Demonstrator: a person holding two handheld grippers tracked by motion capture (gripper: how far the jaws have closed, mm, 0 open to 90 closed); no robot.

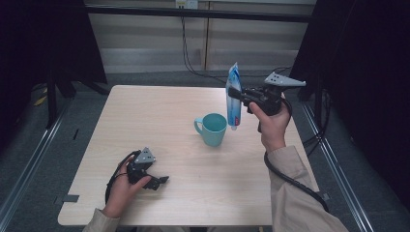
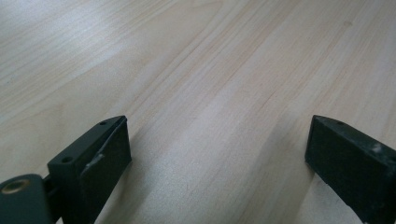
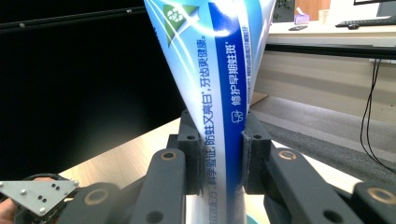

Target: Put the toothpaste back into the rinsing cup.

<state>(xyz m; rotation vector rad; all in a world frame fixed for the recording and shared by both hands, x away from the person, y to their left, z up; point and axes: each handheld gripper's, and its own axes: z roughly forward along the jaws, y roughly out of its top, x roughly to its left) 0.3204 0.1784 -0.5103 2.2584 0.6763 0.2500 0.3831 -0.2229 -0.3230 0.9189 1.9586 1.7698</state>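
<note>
- Lower left of the high view: the left gripper (image 1: 162, 180) rests low on the table (image 1: 145, 116), held in the person's left hand (image 1: 123, 186). In the left gripper view its jaws stand wide apart with only bare wood grain between them, so it is released and grasping nothing. It appears to have no part in the work at this moment.
- Centre of the high view: the teal mug (image 1: 212, 128) stands upright on the table, handle toward the left of the frame. Its inside looks empty as far as can be seen.
- Just right of centre, upper half of the high view: the toothpaste tube (image 1: 233, 96) hangs upright in the air, cap end down and flat crimped end up. Its lower end is just beside and slightly above the mug's right rim, not inside it.
- Right of that: the right gripper (image 1: 237, 93) is clenched on the tube's middle from the right. The right gripper view shows the tube (image 3: 219, 93) pinched between both jaws.
- Judgement: picking up and lifting look done. What is left seems to be shifting the tube over the mug's mouth, lowering it in, and letting go.
</note>
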